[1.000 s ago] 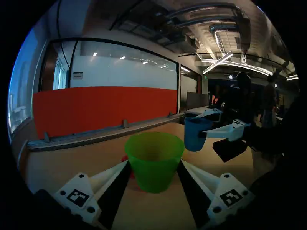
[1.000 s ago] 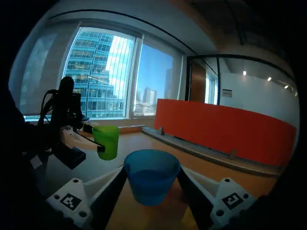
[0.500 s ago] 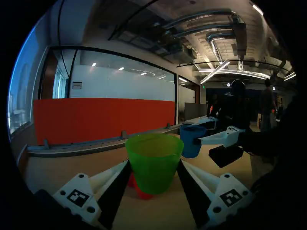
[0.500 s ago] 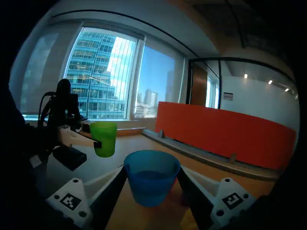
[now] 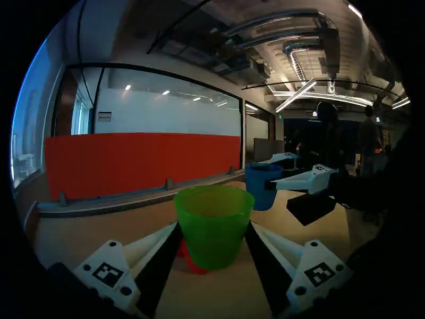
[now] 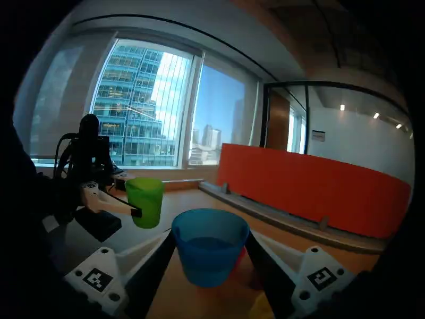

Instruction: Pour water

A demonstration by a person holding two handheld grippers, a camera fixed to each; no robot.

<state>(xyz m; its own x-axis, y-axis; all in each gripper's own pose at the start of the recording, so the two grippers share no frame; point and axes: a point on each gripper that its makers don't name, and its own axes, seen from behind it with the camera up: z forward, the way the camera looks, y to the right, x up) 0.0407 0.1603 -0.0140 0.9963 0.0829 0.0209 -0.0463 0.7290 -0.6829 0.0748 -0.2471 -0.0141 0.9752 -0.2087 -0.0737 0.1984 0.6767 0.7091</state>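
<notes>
window (image 6: 143,111): big, behind the left gripper as I see it from the right gripper view; background only.
partition (image 5: 138,159): orange, along the far edge of the table; not in my way.
table (image 5: 95,228): bare wood under both cups.
left gripper (image 5: 213,229): clenched on the green cup, a finger pressing each side; I also see it in the right gripper view (image 6: 130,198), ahead and to the left.
right gripper (image 6: 210,237): clenched on the blue cup, both fingers against its wall; in the left gripper view (image 5: 272,173) it sits ahead and to the right.
green cup (image 5: 213,223): upright, mouth open to the top, looks empty; I judge it is held just above the table.
blue cup (image 6: 210,247): upright, also held up; this is my pouring cup.
water (image 6: 210,243): I read a level inside the blue cup, well below the rim.
key relation: from the right gripper, the green cup (image 6: 144,202) lies forward and left, apart from the blue cup, not touching. From the left gripper, the blue cup (image 5: 261,186) is just beyond and right of the green rim. Both long axes are vertical.
next move (my judgement): bring the blue rim over the green mouth, then tip it leftward. Closing that gap first matters, else it spills on the table.
red thing (image 5: 192,261): low, behind the green cup's base; I cannot tell what it is.
</notes>
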